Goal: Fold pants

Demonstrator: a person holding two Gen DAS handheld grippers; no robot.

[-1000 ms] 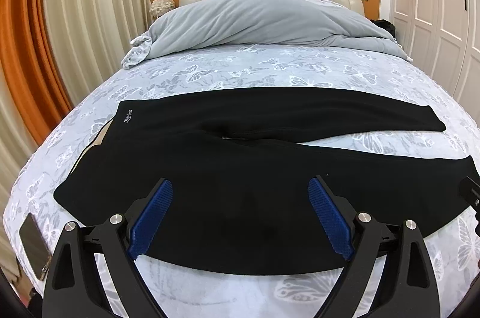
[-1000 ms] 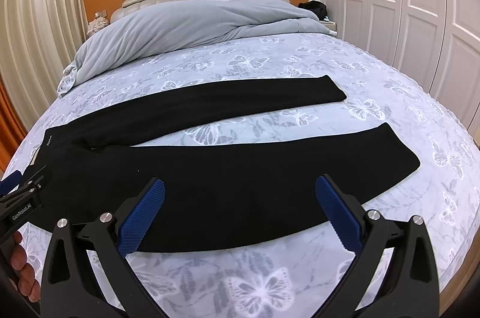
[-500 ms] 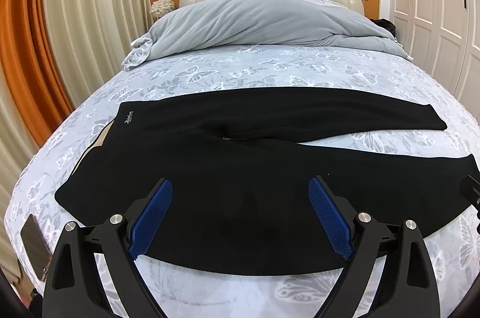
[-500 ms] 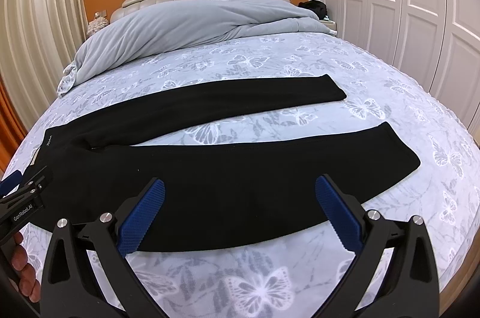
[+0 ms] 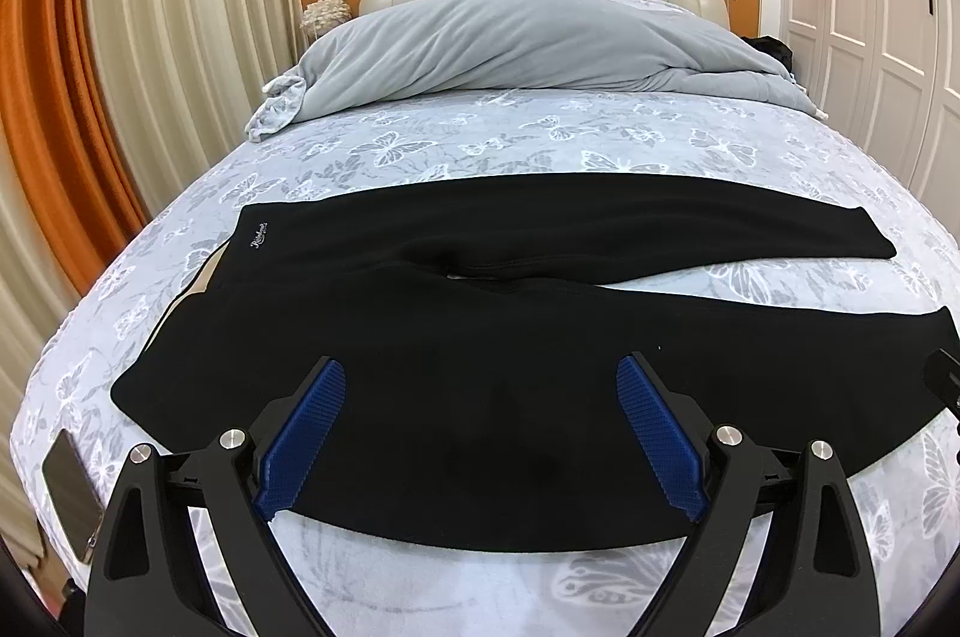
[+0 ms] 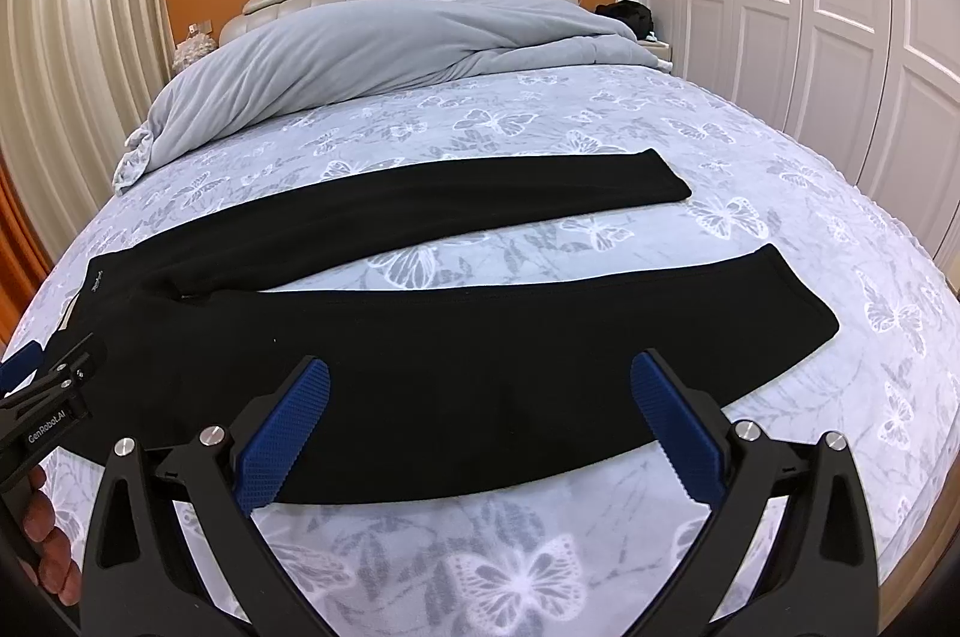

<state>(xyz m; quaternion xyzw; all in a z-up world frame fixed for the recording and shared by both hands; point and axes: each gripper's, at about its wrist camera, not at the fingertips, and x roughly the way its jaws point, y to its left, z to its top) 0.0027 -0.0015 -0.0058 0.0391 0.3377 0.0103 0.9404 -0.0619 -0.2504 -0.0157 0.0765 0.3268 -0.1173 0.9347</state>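
Black pants (image 5: 480,337), flat, unfolded, legs apart

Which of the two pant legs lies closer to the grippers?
The near leg, its hem toward the wardrobe side; the far leg lies beyond it, nearer the duvet.

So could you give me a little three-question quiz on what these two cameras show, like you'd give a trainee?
1. True or false: the black pants lie with both legs spread apart on the bed.
2. Is the left claw (A) open with nothing held, (B) shut on the pants, or (C) out of view?
3. Fill in: a grey ____ is heaped at the head of the bed.

Key: 1 true. 2 A; the right claw is open too. 3 duvet.
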